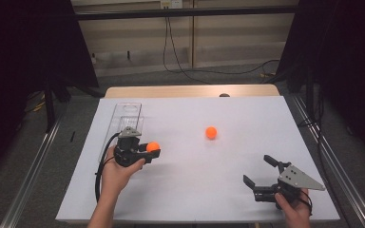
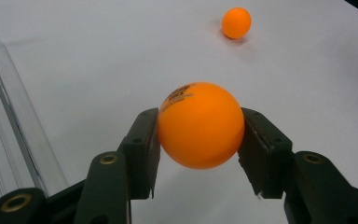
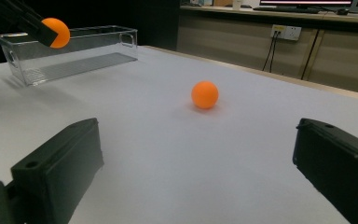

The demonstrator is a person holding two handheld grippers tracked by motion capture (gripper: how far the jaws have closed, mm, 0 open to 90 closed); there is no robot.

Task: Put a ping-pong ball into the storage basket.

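The left gripper (image 1: 148, 151) holds one orange ball (image 2: 199, 125) clamped between its jaws, clear of the bench (image 1: 195, 190) and just beside the clear plastic bin (image 1: 126, 114) — the carry step is in hand. The next move calls for bringing the ball over the bin's open top before release. The right gripper (image 1: 256, 170) rests with jaws wide and empty, facing the second ball (image 1: 211, 132) mid-bench — a likely next pick

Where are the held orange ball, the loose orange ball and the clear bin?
held orange ball (image 2: 199, 125), left gripper view, front face
loose orange ball (image 1: 211, 132), high view, centre
clear bin (image 3: 79, 39), right gripper view, side wall
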